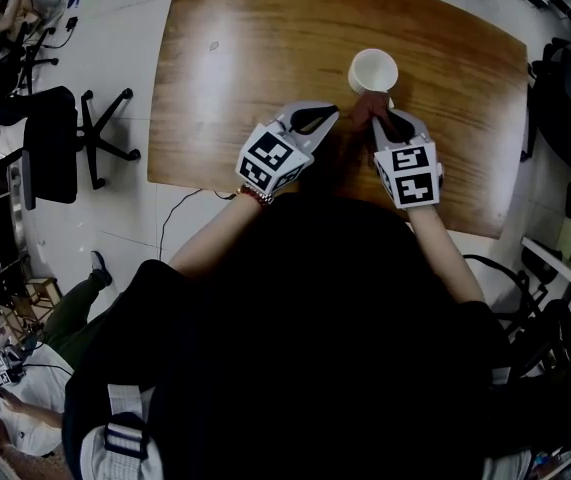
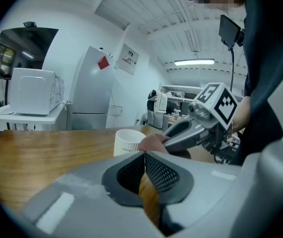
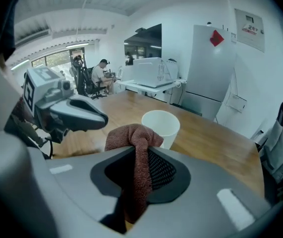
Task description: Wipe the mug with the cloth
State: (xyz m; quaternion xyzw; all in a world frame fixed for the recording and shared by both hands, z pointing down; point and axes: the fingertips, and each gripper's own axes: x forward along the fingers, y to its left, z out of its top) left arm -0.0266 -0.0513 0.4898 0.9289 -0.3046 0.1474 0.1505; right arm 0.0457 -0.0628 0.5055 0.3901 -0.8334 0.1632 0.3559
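Between the jaws of my right claw [image 3: 141,152] sits a fold of the reddish-brown cloth [image 3: 134,133], pinched tight, with a bunch of it standing up past the tips and the rest hanging below. Just ahead of that claw, a little to its right, the white mug [image 3: 162,124] stands upright and open-mouthed on the table [image 1: 255,58]. The cloth is very close to the mug's near wall, but I cannot tell whether it touches. To the left of the right claw, near it, my left claw [image 2: 144,157] is closed up with nothing in it, and the mug lies ahead of it and slightly left, apart from its tips. As I judge it, the cloth is in hand and brought up to the mug, while the wiping itself is all left to do. Nothing steadies the mug either, so it may slide under a push. From above, both forearms reach out from my body side by side, marker cubes facing up, the right claw tipped down toward the table and the left one held flatter.
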